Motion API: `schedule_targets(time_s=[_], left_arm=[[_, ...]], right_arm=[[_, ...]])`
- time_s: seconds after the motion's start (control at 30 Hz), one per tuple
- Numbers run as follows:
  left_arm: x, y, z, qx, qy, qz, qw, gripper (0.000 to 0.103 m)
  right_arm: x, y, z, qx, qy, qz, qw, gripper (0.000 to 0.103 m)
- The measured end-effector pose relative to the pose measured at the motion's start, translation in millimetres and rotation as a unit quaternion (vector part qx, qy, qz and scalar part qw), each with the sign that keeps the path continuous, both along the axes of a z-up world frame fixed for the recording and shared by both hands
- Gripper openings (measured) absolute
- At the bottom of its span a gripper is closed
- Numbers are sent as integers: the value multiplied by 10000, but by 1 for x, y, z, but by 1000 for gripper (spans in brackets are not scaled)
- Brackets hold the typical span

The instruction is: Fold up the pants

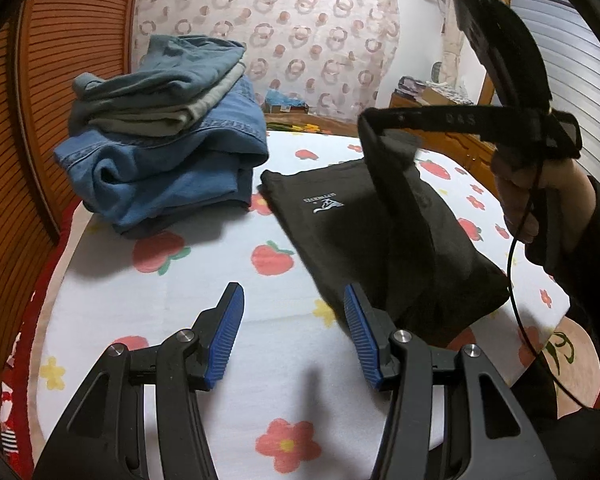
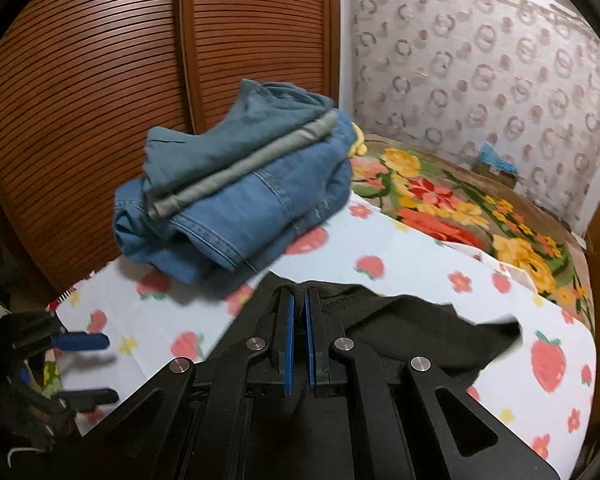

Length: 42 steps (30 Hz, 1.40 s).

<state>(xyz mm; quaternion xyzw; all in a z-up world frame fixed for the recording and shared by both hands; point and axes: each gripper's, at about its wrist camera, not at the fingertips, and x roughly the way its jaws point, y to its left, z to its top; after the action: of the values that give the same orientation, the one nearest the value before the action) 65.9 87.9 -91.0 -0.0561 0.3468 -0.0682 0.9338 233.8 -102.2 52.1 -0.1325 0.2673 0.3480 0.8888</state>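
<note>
Black pants [image 1: 380, 240] with a small white logo lie partly folded on the strawberry-print sheet [image 1: 220, 320]. My right gripper [image 1: 374, 128] is shut on a fold of the black pants and lifts it above the rest of the garment. In the right wrist view the cloth [image 2: 400, 320] is pinched between the blue pads [image 2: 288, 344] of my right gripper [image 2: 299, 300]. My left gripper [image 1: 294, 296] is open and empty, low over the sheet beside the pants' near left edge. It also shows in the right wrist view [image 2: 84, 364] at the far left.
A stack of folded jeans and grey-blue pants [image 1: 164, 128] sits on the bed's far left, also in the right wrist view [image 2: 240, 192]. A slatted wooden wardrobe [image 2: 120, 80] stands behind it. A flowered blanket [image 2: 480, 216] lies beyond the sheet.
</note>
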Motion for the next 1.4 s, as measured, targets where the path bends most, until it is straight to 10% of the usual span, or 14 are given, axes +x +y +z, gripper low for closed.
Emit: schedule_targets(time_s=[0.4,0.53,1.1,1.4], left_arm=[[0,4,-1,-11,6,29,10000,53],[1,4,-3,-5,33,31,10000,53],[29,-22,-1,60,93,-293,9995,53],[25,-41,-2,67,141,-466,9988,53]], right_arm=[[10,25,5,-126,1,247,9996,5],[12,24,1,-206,137,151,9996,19],[19,-66,-17,-43,344,-807,9961,29],[-33,-106,13,267,-286,-1125,9929,29]])
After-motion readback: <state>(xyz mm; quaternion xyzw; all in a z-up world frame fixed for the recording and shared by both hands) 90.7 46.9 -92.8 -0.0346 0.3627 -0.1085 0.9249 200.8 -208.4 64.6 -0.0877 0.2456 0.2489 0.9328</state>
